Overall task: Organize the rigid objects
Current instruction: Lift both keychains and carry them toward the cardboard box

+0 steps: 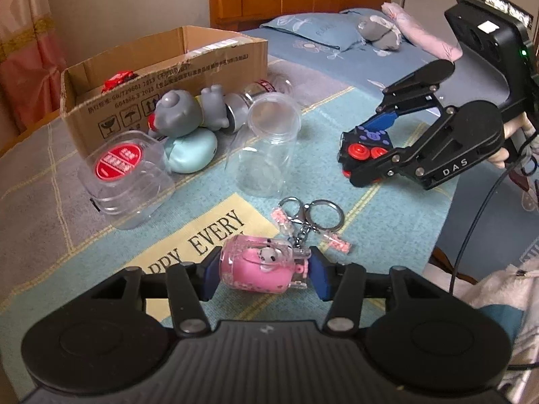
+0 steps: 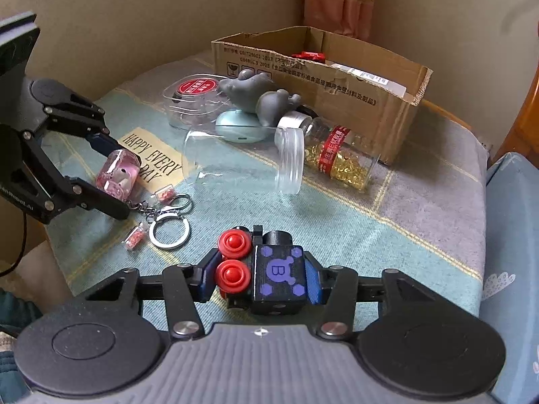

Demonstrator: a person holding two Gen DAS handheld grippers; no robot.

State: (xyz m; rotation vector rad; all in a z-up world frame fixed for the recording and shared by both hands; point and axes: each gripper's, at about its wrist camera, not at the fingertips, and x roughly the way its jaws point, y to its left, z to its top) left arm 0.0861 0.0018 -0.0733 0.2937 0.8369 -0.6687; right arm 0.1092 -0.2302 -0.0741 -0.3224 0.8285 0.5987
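Each hand-held gripper clamps a toy (pink keychain [image 1: 264, 267], black train [image 2: 269, 272]).

Left tongs [image 1: 264, 274] angled downward, both blue pads [image 1: 318, 277] pressed on a pink charm [image 1: 259, 269] between them; right tongs [image 2: 261, 277] likewise angled downward, closed upon a black toy block with red wheels [image 2: 269, 277]. Part of the hand [image 1: 513, 134] gripping the right tool shows behind its black linkage
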